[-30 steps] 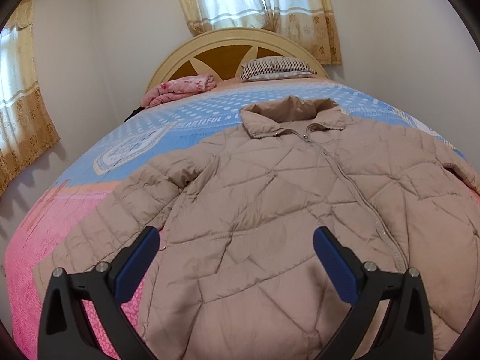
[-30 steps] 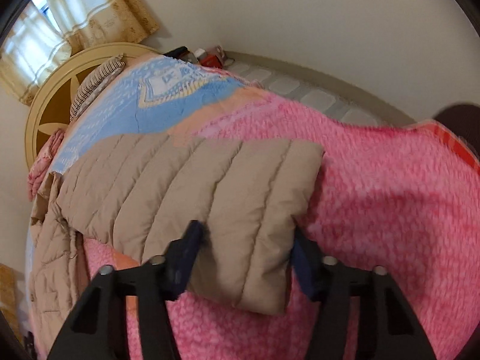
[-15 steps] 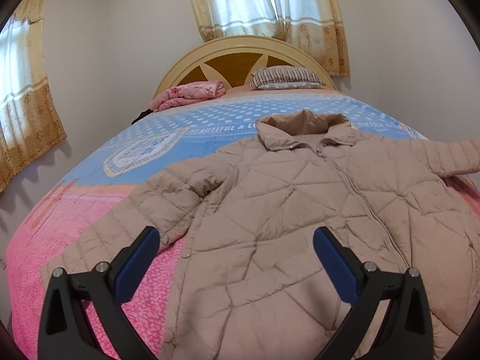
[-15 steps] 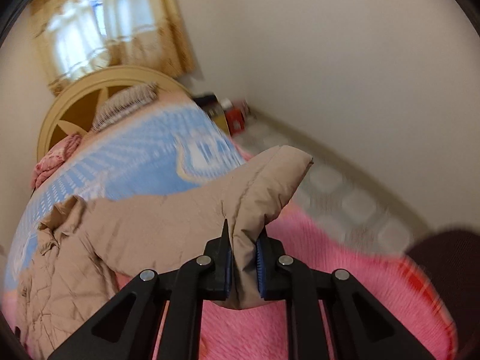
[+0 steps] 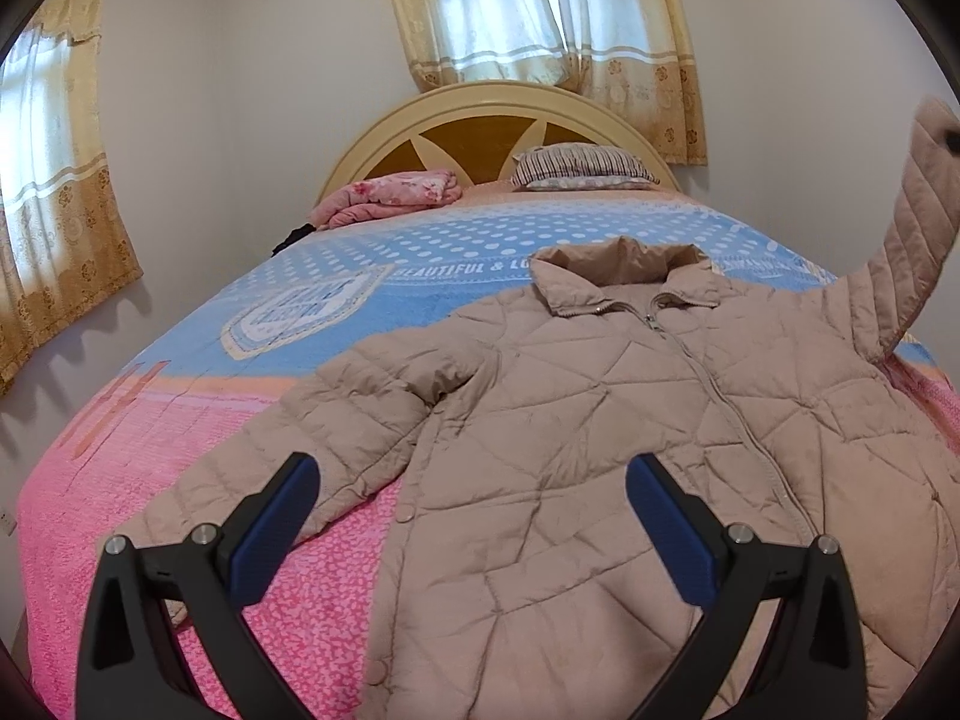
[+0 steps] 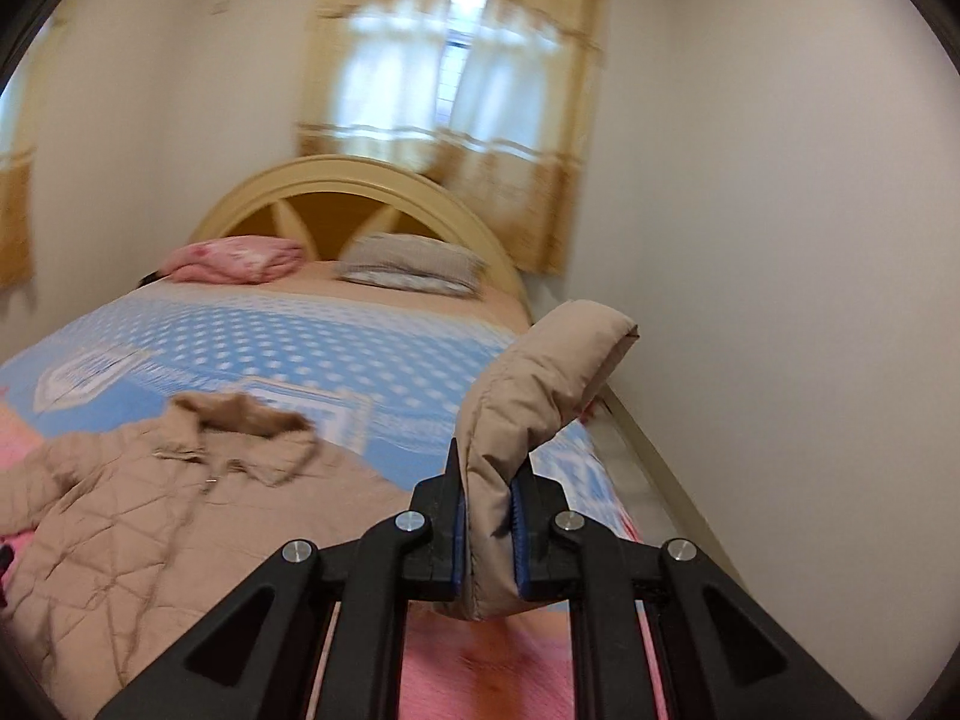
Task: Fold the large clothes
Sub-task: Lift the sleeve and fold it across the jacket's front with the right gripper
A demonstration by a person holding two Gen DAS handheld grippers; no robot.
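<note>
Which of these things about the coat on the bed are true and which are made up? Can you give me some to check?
1. The right gripper is pinching one sleeve of the tan puffy coat. True.
2. That sleeve lies flat on the bed. False: it is lifted up in the air, above the pink and blue bedspread.
3. The left gripper is holding the other sleeve. False: its jaws stand wide open with nothing between them, and the other sleeve lies on the bed.
4. The coat is zipped up the front. True.
5. A striped pillow sits by the headboard. True.
6. The coat is already folded in half. False: its body lies spread out flat.
</note>
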